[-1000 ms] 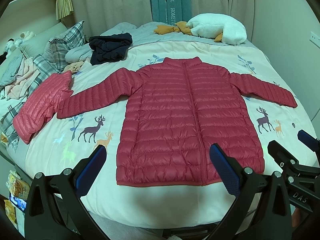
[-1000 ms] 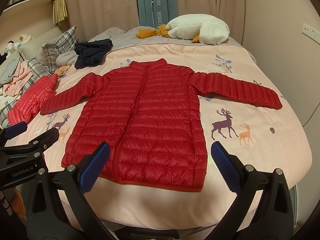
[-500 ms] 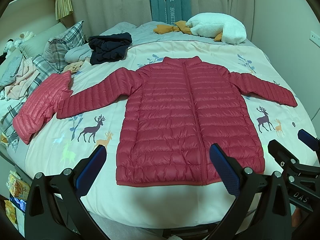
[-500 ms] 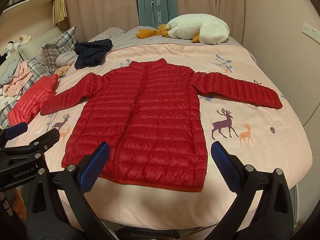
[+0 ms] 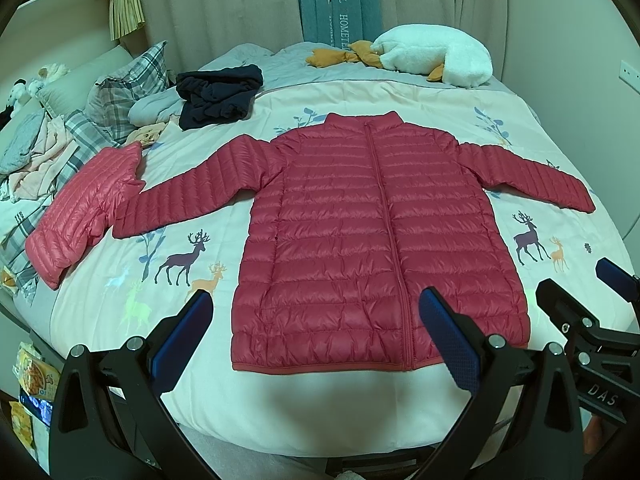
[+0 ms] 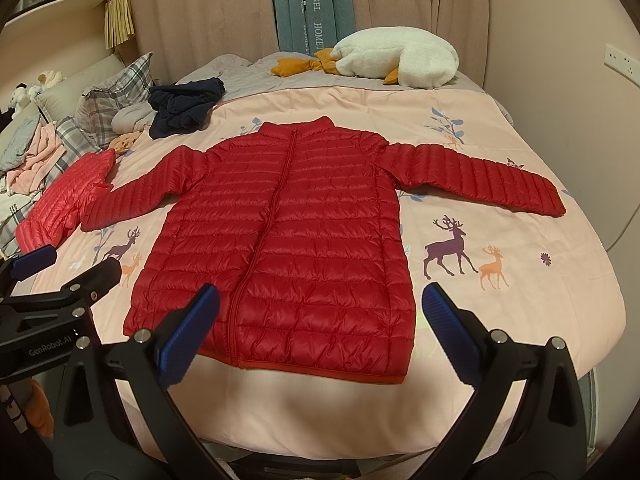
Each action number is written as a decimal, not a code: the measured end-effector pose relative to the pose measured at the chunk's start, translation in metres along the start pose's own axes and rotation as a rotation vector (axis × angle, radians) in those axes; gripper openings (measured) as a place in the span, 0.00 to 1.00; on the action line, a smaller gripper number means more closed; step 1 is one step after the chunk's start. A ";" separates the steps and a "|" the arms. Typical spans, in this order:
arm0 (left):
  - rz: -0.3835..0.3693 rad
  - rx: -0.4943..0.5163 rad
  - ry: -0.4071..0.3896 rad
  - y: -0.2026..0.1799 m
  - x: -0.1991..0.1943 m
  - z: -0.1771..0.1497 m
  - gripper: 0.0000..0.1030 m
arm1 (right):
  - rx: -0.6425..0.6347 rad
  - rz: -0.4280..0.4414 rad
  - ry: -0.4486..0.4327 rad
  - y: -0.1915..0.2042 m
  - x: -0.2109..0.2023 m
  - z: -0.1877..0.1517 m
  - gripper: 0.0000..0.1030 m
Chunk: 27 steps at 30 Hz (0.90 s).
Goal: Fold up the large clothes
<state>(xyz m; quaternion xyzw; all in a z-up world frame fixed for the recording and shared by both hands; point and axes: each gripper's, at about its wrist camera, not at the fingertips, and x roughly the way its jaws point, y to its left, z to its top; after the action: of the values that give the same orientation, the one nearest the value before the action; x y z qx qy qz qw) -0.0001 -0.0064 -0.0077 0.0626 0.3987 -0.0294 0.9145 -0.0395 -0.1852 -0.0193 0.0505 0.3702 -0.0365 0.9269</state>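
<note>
- Jacket (image 5: 372,240), red and quilted, lies flat and face up on the bed (image 5: 320,412), zipped to the collar, with the hem toward the near edge and the collar toward the far side.
- Both sleeves are spread outward: the left sleeve (image 5: 192,196) angles toward the near left, the right sleeve (image 6: 492,180) reaches toward the right edge of the bed.
- The left hand-held gripper (image 5: 316,340) hovers over the near edge of the bed with its blue-padded fingers spread wide and nothing between them; its left pad (image 5: 182,344) sits over bare bedding, its right pad (image 5: 448,340) over the jacket's hem.
- The right hand-held gripper (image 6: 320,336) is likewise wide apart and empty, hovering over the hem near the jacket's right side; it is seen from the left wrist view at the right edge.
- The bedspread carries a deer print (image 6: 452,248).
- A pink quilted jacket (image 5: 80,208) lies bunched at the left, its edge just beside the left sleeve's cuff.
- A dark navy garment (image 5: 216,96) is heaped at the far left, near plaid pillows (image 5: 128,88).
- A white plush goose (image 6: 396,56) rests at the far end of the bed, before the curtains (image 6: 200,12).
</note>
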 end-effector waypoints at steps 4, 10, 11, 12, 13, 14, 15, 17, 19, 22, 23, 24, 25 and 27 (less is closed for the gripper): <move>-0.003 0.001 0.001 0.000 0.002 0.000 0.99 | 0.011 -0.004 -0.003 -0.006 -0.001 0.003 0.98; -0.004 0.003 0.008 -0.001 0.005 0.001 0.99 | 0.038 -0.007 -0.002 0.000 0.000 -0.002 0.98; -0.004 0.003 0.009 -0.001 0.005 0.002 0.99 | 0.042 0.000 -0.002 -0.010 0.001 0.000 0.98; -0.003 0.004 0.011 -0.002 0.007 0.002 0.99 | 0.043 0.002 0.001 -0.009 0.002 -0.001 0.98; -0.002 0.005 0.012 -0.002 0.007 0.002 0.99 | 0.044 0.003 0.002 -0.010 0.002 -0.001 0.98; -0.003 0.006 0.012 -0.002 0.008 0.002 0.99 | 0.043 0.006 0.004 -0.009 0.003 -0.001 0.98; -0.003 0.007 0.012 -0.002 0.008 0.003 0.99 | 0.043 0.009 0.005 -0.012 0.004 0.000 0.98; -0.001 0.010 0.012 -0.003 0.010 0.004 0.99 | 0.043 0.016 0.010 -0.011 0.006 0.000 0.98; -0.008 0.006 0.015 -0.004 0.013 0.005 0.99 | 0.051 0.037 0.011 -0.015 0.008 0.002 0.98; -0.067 -0.028 0.022 -0.001 0.022 0.007 0.99 | 0.139 0.209 0.011 -0.037 0.017 0.005 0.98; -0.105 -0.048 0.023 0.001 0.028 0.007 0.99 | 0.252 0.346 0.003 -0.063 0.025 0.006 0.98; -0.148 -0.071 0.031 0.003 0.034 0.008 0.99 | 0.342 0.401 -0.010 -0.083 0.032 0.004 0.98; -0.202 -0.100 0.043 0.007 0.041 0.009 0.99 | 0.424 0.422 -0.023 -0.102 0.038 0.002 0.98; -0.354 -0.191 0.076 0.016 0.058 0.008 0.99 | 0.556 0.440 -0.068 -0.138 0.046 -0.004 0.98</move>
<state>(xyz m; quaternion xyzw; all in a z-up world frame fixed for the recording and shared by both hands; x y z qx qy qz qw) 0.0469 0.0085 -0.0439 -0.0945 0.4387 -0.1493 0.8811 -0.0236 -0.3227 -0.0633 0.3779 0.2952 0.0632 0.8752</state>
